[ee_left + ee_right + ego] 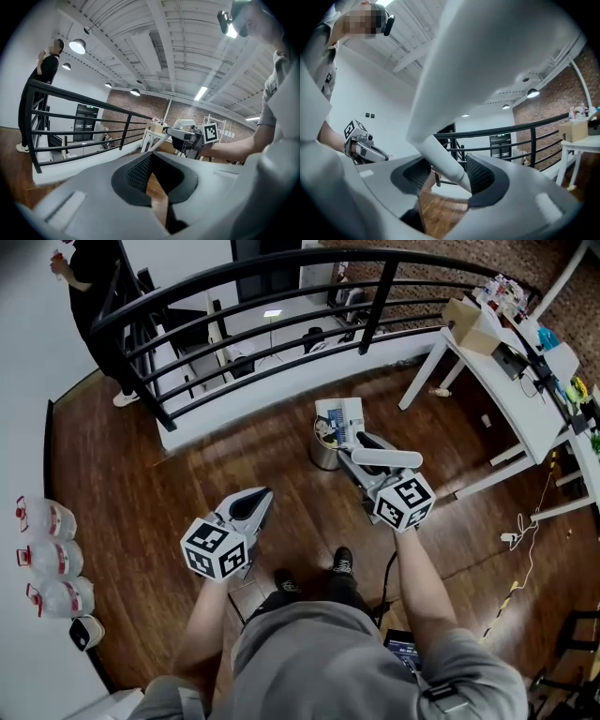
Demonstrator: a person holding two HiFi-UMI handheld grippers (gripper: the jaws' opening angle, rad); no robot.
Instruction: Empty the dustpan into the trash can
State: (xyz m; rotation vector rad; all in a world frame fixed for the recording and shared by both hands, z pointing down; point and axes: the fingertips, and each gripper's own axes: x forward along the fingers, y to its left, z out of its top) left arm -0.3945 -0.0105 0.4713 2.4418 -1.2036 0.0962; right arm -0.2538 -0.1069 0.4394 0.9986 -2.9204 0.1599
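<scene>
A round metal trash can stands on the wood floor ahead of me. The white dustpan sits tipped over its mouth. The dustpan's white handle runs back over my right gripper. In the right gripper view that handle slants down between the jaws of my right gripper. The handle touches the right pad, with a gap on the left side. My left gripper hangs to the left of the can. Its jaws are slightly apart and hold nothing.
A black curved railing runs behind the can, with a drop beyond it. A person stands at the far left of the railing. White tables with clutter fill the right side. Water bottles lie at the left wall. Cables trail on the floor at the right.
</scene>
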